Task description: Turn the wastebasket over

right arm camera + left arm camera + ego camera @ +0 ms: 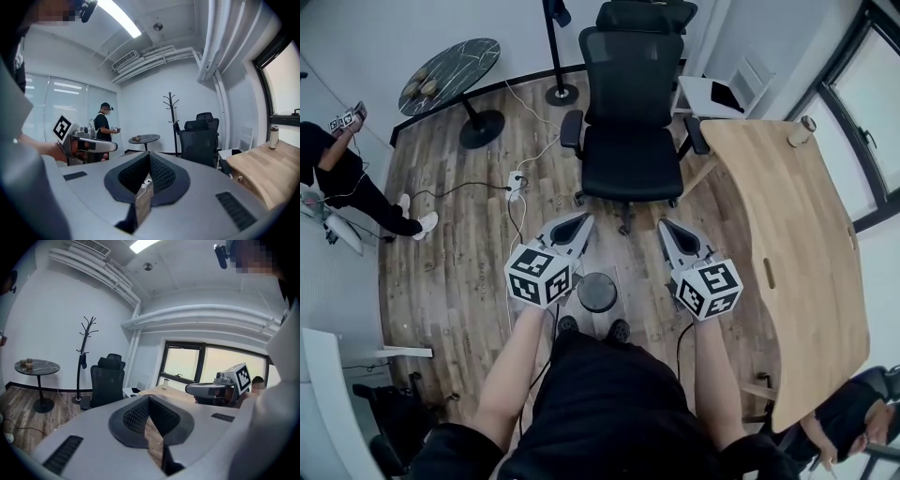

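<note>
The wastebasket is a small dark round bin on the wood floor, just ahead of my shoes and seen from straight above; which end faces up I cannot tell. Both grippers are held high over the floor, one on each side of it and well apart from it. My left gripper is shut with nothing between its jaws. My right gripper is shut and empty too. Each gripper view shows the other gripper alongside: the right gripper and the left gripper. Neither gripper view shows the bin.
A black office chair stands right ahead. A wooden desk runs along the right. A round dark side table, a coat stand base and a power strip with cables lie beyond. One person is at the left.
</note>
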The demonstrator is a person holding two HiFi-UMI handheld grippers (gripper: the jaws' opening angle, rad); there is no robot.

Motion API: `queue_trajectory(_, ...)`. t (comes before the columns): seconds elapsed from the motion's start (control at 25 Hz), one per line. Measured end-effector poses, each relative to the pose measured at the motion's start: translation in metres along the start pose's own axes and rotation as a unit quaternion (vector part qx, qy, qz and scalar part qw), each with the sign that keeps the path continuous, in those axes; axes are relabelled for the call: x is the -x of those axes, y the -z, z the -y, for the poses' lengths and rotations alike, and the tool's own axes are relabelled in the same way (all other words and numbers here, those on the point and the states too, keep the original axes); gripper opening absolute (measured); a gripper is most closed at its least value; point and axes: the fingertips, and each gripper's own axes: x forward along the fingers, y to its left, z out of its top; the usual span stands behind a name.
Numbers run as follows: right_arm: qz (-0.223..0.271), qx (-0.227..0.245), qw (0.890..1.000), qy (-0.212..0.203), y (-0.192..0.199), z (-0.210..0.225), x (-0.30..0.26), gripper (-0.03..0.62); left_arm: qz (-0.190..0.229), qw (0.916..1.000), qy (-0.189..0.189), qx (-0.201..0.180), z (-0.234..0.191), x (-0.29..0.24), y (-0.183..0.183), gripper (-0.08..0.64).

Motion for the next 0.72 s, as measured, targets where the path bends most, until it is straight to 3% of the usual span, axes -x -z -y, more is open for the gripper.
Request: queue_trajectory(0.72, 0.0, 0.013, 1.0, 0.007, -0.001, -0.022, 0.006, 0.032, -0.019, 0.9998, 0.011, -0.002, 0.008, 0.021, 0.015, 0.015)
